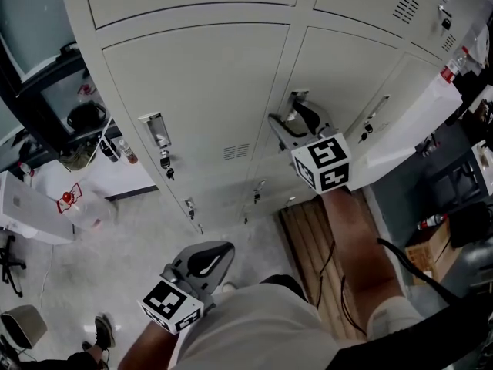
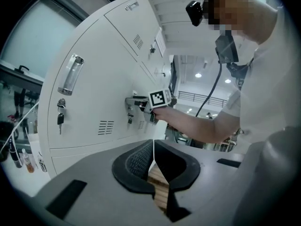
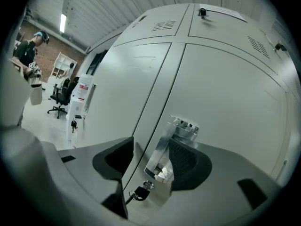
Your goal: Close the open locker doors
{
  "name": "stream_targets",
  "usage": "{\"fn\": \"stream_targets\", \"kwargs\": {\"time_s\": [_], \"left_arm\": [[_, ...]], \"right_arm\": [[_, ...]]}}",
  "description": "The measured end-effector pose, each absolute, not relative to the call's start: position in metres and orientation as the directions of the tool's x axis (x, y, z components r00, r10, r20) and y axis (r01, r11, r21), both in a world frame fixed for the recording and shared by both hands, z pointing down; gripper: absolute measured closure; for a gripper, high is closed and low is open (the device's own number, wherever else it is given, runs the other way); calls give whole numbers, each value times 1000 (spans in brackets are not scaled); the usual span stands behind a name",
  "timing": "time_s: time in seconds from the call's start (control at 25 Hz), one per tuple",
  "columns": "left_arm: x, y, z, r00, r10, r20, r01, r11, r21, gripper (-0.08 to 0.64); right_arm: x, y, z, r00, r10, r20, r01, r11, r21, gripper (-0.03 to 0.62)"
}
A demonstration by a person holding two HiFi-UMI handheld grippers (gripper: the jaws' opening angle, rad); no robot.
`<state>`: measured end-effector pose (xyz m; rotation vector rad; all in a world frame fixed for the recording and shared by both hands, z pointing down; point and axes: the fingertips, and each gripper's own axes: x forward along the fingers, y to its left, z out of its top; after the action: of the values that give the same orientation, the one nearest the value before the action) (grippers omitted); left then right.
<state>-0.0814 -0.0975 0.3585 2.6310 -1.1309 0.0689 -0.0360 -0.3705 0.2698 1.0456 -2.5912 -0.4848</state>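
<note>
- At the lockers [image 1: 192,91], the right gripper [image 3: 153,163] is up against a door [image 3: 225,107] that sits flush with its neighbour
- Its fingers [image 3: 188,161] are spread, with the door's metal handle [image 3: 161,145] between them, close to the right-hand one, not pinched
- A key [image 3: 136,192] hangs in the lock just below the handle
- The left gripper [image 2: 153,159] is held low, well apart from the lockers, fingers pressed together, nothing in them
</note>
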Motion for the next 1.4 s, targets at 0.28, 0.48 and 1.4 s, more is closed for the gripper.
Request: {"fn": "stream_targets", "kwargs": {"time_s": [0.28,0.48,1.4], "left_arm": [[-84,-89,359,691,-708,150,-720,-652,238,548],[-81,-83,355,692,-708,140,-718,-654,238,548],[-80,-77,359,682,-714,157,-728,-644,235,548]], "right_arm": [[-35,-371,275,-663,-721,202,-567,660,492,396],[-34,-370,275,-675,-706,216,-556,678,481,396],[-12,-375,273,-768,-638,52,-634,769,83,440]]}}
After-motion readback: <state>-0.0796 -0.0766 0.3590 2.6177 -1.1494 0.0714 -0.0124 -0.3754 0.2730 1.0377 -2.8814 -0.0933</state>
